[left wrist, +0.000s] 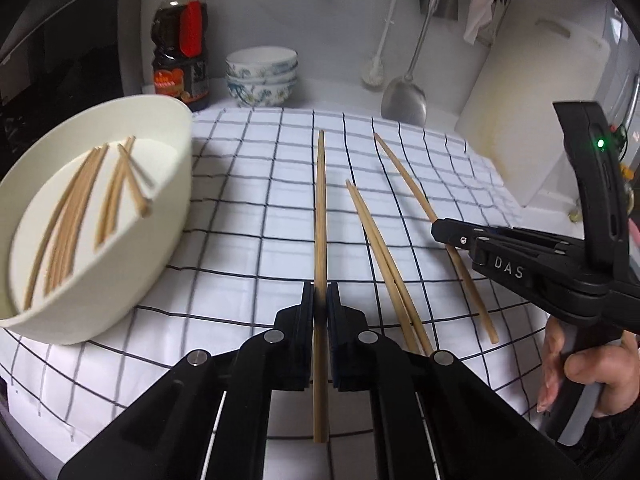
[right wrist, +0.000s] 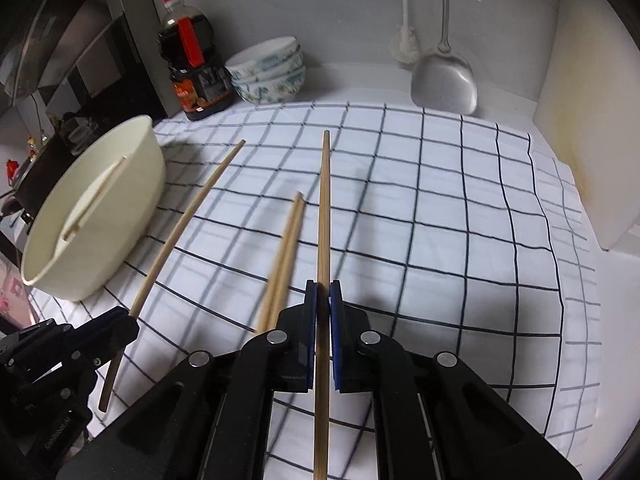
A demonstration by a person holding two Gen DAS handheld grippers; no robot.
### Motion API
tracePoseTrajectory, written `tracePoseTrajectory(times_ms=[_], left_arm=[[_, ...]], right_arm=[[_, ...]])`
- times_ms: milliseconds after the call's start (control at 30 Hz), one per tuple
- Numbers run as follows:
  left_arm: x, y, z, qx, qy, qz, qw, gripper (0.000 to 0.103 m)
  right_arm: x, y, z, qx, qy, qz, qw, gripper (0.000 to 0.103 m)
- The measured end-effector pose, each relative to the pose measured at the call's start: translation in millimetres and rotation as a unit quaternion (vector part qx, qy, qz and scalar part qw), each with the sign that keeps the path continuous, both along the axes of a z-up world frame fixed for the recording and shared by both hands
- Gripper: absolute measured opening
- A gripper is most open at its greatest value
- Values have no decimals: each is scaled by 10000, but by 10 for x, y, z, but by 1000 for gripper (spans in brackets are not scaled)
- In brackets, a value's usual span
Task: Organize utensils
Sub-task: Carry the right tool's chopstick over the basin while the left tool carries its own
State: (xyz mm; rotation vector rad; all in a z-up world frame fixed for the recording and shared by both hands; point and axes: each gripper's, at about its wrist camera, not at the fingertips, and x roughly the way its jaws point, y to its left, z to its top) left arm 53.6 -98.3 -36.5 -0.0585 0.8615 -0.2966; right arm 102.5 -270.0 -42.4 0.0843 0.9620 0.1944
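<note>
My left gripper (left wrist: 320, 294) is shut on a wooden chopstick (left wrist: 320, 208) that points forward above the checked cloth (left wrist: 240, 224). My right gripper (right wrist: 323, 292) is shut on another chopstick (right wrist: 325, 208); it also shows in the left wrist view (left wrist: 440, 232) at the right, pinching its chopstick (left wrist: 404, 172). A pair of chopsticks (left wrist: 380, 252) lies on the cloth between the two held ones, seen too in the right wrist view (right wrist: 286, 248). A cream bowl (left wrist: 160, 128) at the left holds several chopsticks (left wrist: 76, 208).
A dark sauce bottle (left wrist: 180, 52) and stacked patterned bowls (left wrist: 262, 76) stand at the back. A metal spatula (left wrist: 404, 96) and a white brush (left wrist: 374, 72) hang by the wall. A white cutting board (left wrist: 532, 92) leans at the right.
</note>
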Motion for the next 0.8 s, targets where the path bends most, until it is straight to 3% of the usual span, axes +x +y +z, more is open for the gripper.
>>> tracePoseTrajectory(times_ms=[167, 433, 800], left_arm=[[-81, 425, 240, -181, -172, 153, 9996, 7], [-35, 1187, 488, -390, -378, 739, 9958, 7], [269, 1852, 436, -694, -270, 1213, 9898, 7]], right_arm=[[-70, 209, 189, 237, -253, 188, 9992, 6], [-27, 637, 568, 1143, -655, 534, 9898, 6], [582, 1686, 686, 905, -578, 1214, 9868, 6]])
